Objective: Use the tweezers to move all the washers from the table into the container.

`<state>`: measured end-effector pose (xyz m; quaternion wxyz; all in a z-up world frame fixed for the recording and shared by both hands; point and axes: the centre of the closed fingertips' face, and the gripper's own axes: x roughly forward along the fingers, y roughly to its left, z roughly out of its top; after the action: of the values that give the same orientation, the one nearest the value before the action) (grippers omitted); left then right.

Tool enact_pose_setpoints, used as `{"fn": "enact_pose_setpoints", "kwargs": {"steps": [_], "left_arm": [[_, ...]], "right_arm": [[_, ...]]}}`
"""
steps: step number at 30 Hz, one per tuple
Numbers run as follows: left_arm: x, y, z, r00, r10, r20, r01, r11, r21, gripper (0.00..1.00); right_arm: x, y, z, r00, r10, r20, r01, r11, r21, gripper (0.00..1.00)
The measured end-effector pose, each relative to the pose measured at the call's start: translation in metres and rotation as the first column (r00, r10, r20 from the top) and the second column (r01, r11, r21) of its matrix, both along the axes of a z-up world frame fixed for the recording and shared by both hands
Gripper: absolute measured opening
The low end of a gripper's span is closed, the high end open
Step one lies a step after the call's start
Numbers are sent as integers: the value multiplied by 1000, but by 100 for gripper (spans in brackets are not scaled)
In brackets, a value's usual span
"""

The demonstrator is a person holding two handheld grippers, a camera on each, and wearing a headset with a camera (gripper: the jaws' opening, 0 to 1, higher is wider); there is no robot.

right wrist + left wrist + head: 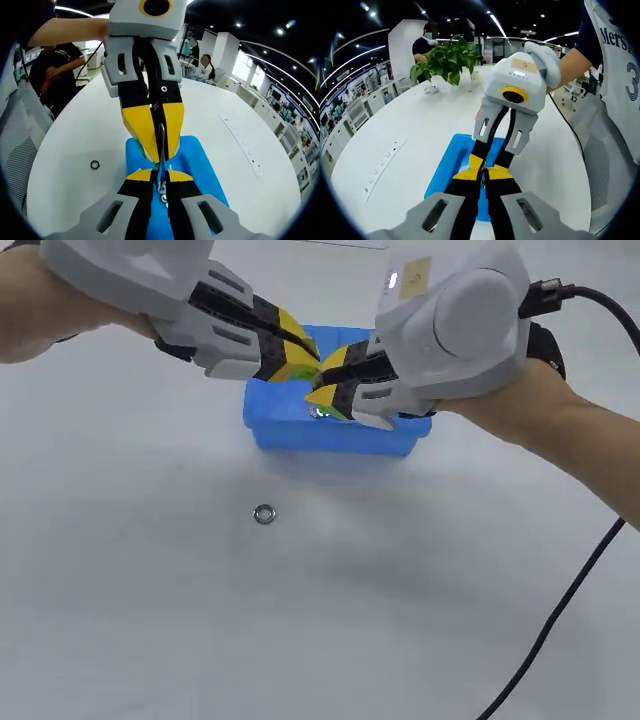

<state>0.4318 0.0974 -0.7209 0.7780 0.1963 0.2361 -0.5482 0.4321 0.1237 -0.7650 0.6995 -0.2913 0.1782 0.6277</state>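
Over blue container point(330, 435), clamping tweezers point(161, 137) in left gripper point(300, 360) and right gripper point(325, 390), both clenched, probably to steady the drop, leaving one washer point(264, 514) on table point(150, 590).

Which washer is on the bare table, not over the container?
The washer lying alone on the table, on the near side of the blue container. The other glints at the tip of the tweezers, over the container.

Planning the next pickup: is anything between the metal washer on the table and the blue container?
Nothing visible does: bare white table lies between the small silver ring washer and the blue plastic container. The left gripper and right gripper hang over it.
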Motion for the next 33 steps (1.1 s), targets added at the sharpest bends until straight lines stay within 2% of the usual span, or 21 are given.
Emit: {"fn": "enact_pose_setpoints", "kwargs": {"steps": [4,13,19,23,33], "left_arm": [[0,-2,-3,1000,-5,-10,5,1000,3,7],[0,-4,2,1000,-4,3,4,1000,3,7],[-6,-3,15,1000,-2,27,2,1000,1,7],[-10,-2,25,999,-2,44,2,1000,1,7],[-35,1,52,996,5,84,-6,1000,8,7]], "right_arm": [[0,-2,-3,1000,-4,-6,4,1000,-4,10],[3,-3,0,1000,-20,-3,20,1000,9,11],[1,-1,11,1000,-18,5,18,999,28,11],[-4,1,23,1000,-12,24,11,999,40,11],[-25,4,49,998,15,59,-19,998,66,11]]}}
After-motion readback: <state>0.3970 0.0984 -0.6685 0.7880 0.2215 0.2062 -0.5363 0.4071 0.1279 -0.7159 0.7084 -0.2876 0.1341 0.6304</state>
